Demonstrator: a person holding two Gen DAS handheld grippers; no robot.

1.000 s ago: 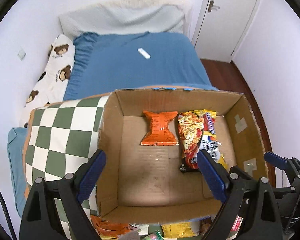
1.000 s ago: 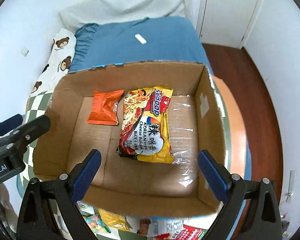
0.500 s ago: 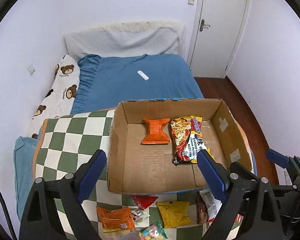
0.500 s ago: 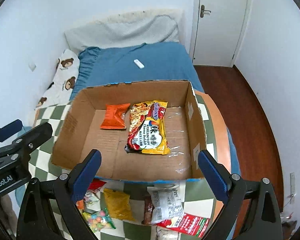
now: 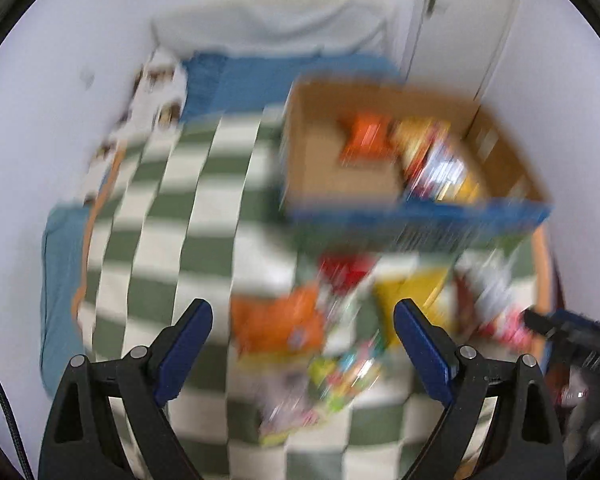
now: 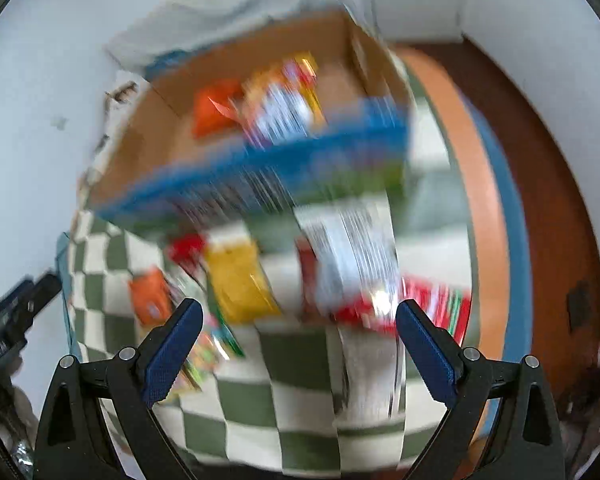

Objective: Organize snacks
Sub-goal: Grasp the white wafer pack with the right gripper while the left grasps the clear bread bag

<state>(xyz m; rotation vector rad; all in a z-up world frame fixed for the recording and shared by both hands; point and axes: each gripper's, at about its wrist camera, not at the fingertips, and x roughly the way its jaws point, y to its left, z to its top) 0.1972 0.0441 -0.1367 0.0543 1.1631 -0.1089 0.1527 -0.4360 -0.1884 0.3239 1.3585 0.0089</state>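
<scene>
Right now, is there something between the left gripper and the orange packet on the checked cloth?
Nothing visible. The left gripper is open and empty above the orange packet, which lies on the checked cloth before the cardboard box. The picture is blurred.

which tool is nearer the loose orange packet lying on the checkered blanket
Left. The left tool hangs open right over the orange packet, which shows between its fingers. The right tool, also open, is off to the packet's right, over the yellow packet and red packet.
</scene>
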